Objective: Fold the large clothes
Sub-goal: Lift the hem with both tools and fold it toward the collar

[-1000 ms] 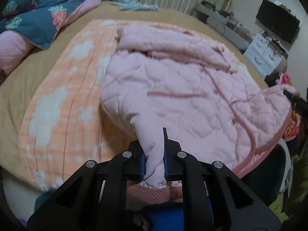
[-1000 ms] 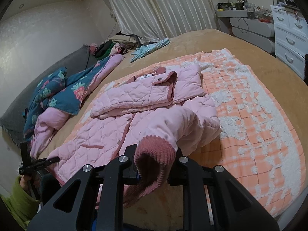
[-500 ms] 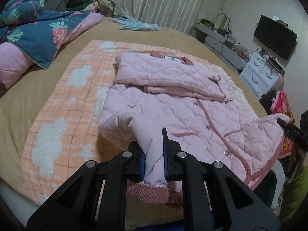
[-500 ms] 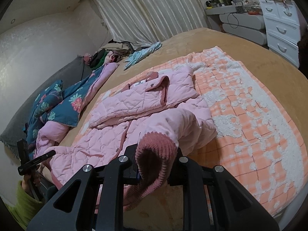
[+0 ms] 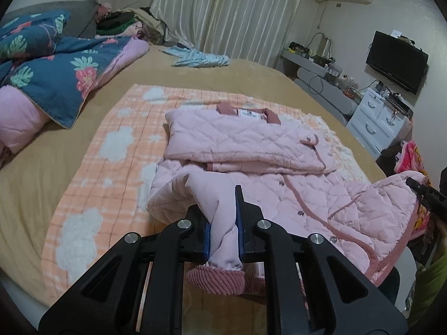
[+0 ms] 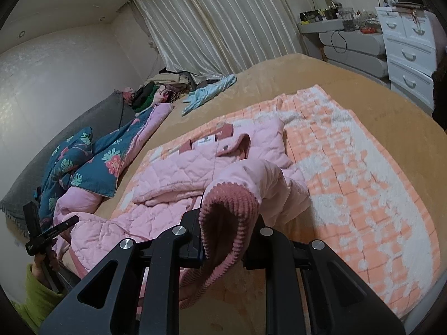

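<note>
A pink quilted jacket (image 5: pixel 251 139) lies on an orange-and-white checked blanket (image 5: pixel 117 145), its upper part folded across under the collar. My left gripper (image 5: pixel 223 217) is shut on a sleeve's pale pink fabric just above its ribbed dark pink cuff (image 5: pixel 223 279), held off the bed. In the right wrist view the jacket (image 6: pixel 181 173) spreads to the left, and my right gripper (image 6: pixel 226 223) is shut on the other sleeve at its ribbed cuff (image 6: pixel 223 203). Each gripper also shows at the far edge of the other view, with the jacket's lower edge drawn up to it.
The blanket (image 6: pixel 349 167) covers a tan bed (image 5: pixel 42 173). A blue floral quilt (image 5: pixel 56 75) and a pile of clothes (image 6: pixel 162 89) lie near the headboard, with a light blue garment (image 5: pixel 198 57) by the curtain. White drawers (image 5: pixel 377 122) stand beside the bed. A green sleeve (image 6: pixel 33 301) is at lower left.
Both grippers have risen with the sleeves still clamped, drawing the jacket's lower part up from the blanket. More of the room and the folded top of the jacket now shows.
</note>
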